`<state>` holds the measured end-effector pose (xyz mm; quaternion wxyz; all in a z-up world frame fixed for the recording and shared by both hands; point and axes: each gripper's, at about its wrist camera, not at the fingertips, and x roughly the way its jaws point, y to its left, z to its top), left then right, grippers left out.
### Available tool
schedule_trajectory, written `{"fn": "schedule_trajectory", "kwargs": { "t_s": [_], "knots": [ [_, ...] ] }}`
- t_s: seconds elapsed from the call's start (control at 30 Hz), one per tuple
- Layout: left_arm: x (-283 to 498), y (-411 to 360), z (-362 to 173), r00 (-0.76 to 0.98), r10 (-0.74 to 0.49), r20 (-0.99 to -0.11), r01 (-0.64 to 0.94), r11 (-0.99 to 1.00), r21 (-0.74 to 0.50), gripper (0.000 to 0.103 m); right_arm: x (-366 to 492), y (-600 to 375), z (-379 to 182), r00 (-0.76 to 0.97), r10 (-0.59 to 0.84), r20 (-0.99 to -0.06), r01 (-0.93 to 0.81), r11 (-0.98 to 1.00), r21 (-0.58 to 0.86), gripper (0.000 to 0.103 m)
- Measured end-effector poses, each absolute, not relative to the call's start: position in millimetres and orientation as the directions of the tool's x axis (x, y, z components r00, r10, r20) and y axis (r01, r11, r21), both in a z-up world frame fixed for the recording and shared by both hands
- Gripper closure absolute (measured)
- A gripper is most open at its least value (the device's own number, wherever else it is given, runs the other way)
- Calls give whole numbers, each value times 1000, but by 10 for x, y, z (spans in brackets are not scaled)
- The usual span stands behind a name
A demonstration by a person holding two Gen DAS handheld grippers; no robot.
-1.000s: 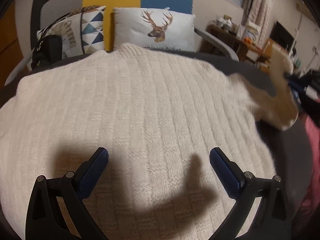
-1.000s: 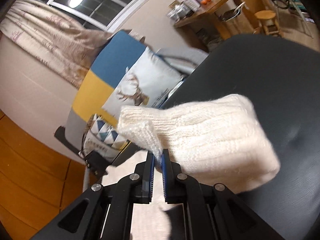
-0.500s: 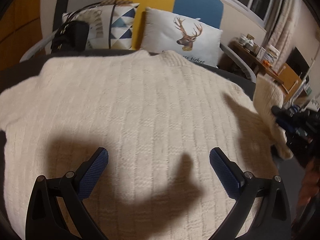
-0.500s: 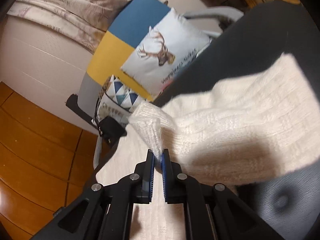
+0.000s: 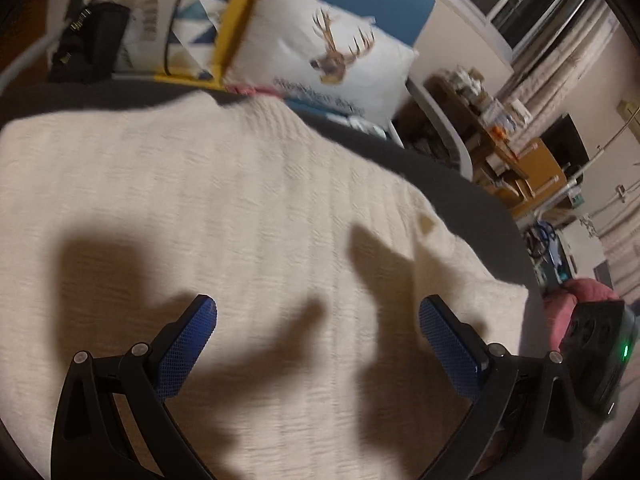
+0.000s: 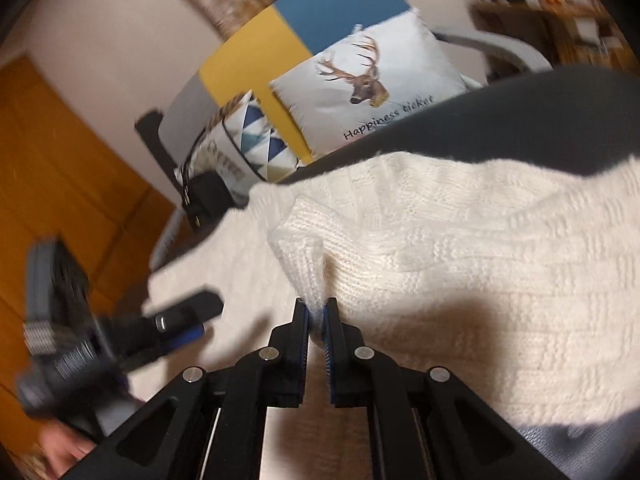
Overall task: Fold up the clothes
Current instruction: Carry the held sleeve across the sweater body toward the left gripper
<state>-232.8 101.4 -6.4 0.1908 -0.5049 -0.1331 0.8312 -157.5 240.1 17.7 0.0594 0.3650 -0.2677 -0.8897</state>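
Observation:
A cream knit sweater (image 5: 224,208) lies spread flat on a dark grey surface (image 5: 452,184). My left gripper (image 5: 318,334) is open and empty, hovering just above the sweater's body. My right gripper (image 6: 316,310) is shut on the sweater's sleeve cuff (image 6: 306,264), and the sleeve (image 6: 460,248) is drawn across over the sweater's body. The left gripper also shows blurred at the left of the right wrist view (image 6: 176,320).
A deer-print pillow (image 5: 332,60) and a triangle-pattern pillow (image 5: 188,28) lean against a yellow and blue backrest (image 6: 288,36) behind the sweater. A black bag (image 5: 88,48) sits at the far left. A cluttered desk (image 5: 492,128) and a pink item (image 5: 580,304) lie to the right.
My right gripper has carried the sleeve from out at the right side inward over the sweater's body. My left gripper has stayed open and turned to the right.

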Motion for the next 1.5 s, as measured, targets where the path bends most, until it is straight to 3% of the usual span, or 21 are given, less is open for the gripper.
{"fn": "schedule_trajectory", "kwargs": {
  "t_s": [0.3, 0.63, 0.77, 0.93, 1.23, 1.27, 1.3, 1.33, 1.37, 1.4, 1.43, 1.5],
  "knots": [
    [-2420, 1257, -176, -319, 472, -822, -178, -882, -437, 0, -1518, 2135, 238, -736, -231, -636, -1, -940, 342, 97],
    [-2369, 1188, -129, -380, 404, -832, -175, -915, -364, 0, -1509, 2086, 247, -739, -238, -631, 23, -944, 329, 97],
    [-2325, 1135, -177, -320, 529, -786, -191, -849, -493, 0, -1507, 2084, 240, -737, -246, -629, 29, -942, 335, 97],
    [-2338, 1301, -229, -313, 494, -811, -237, -868, -437, 0, -1503, 2001, 259, -735, -249, -631, 57, -949, 309, 97],
    [-2390, 1221, -150, -408, 420, -811, -144, -906, -398, 1, -1474, 1967, 251, -739, -253, -625, 69, -950, 303, 97],
    [-2388, 1212, -152, -411, 421, -809, -150, -906, -396, 8, -1469, 1976, 251, -737, -253, -627, 65, -950, 307, 96],
    [-2387, 1219, -167, -402, 422, -813, -161, -906, -391, 29, -1464, 1988, 252, -735, -253, -629, 61, -949, 310, 94],
    [-2387, 1227, -183, -392, 423, -817, -173, -906, -387, 40, -1459, 1999, 254, -733, -253, -632, 57, -948, 314, 93],
    [-2391, 1244, -220, -378, 402, -834, -181, -916, -359, 63, -1453, 2010, 255, -731, -253, -634, 53, -947, 318, 93],
    [-2398, 1246, -243, -375, 396, -838, -183, -918, -352, 75, -1448, 2022, 256, -728, -253, -637, 48, -946, 321, 93],
    [-2404, 1246, -265, -373, 391, -841, -185, -920, -346, 77, -1443, 2033, 258, -726, -254, -639, 44, -945, 325, 91],
    [-2393, 1202, -248, -389, 402, -829, -182, -916, -359, 90, -1433, 2055, 260, -722, -254, -644, 36, -943, 332, 81]
  ]
}}
